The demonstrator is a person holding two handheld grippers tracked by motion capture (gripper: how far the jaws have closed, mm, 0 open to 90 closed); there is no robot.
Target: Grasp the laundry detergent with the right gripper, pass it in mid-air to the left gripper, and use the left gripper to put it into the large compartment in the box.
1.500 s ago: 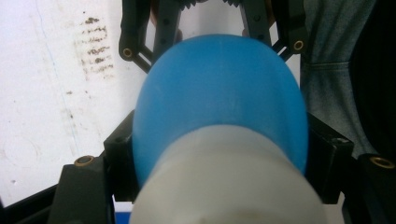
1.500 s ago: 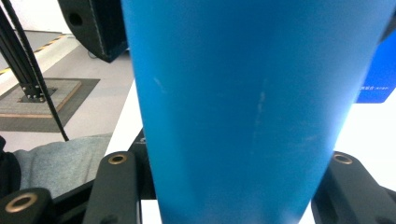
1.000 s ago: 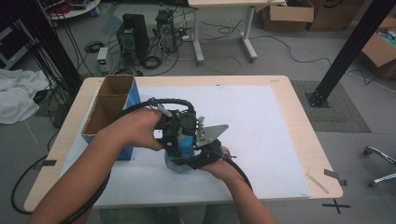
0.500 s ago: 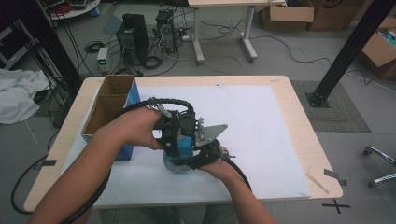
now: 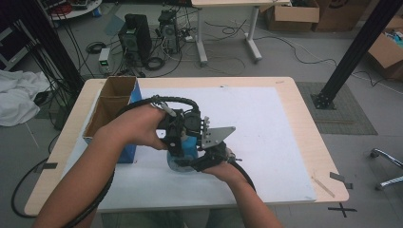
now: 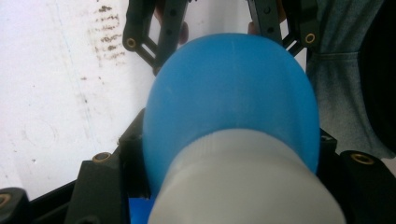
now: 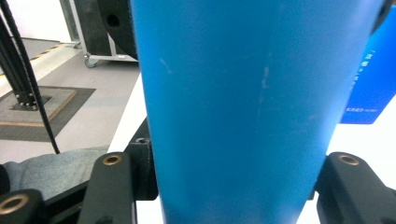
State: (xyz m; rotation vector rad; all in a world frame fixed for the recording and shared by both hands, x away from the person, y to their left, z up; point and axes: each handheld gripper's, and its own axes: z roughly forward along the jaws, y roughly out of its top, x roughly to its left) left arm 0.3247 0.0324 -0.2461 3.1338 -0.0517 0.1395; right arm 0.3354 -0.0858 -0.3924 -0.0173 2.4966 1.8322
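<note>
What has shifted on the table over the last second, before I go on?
Nothing has visibly changed. Both tongs, the left and the right, stay clamped on the blue bottle with its white cap, over the same spot on the white mat. The open cardboard box remains at the table's left edge.
</note>
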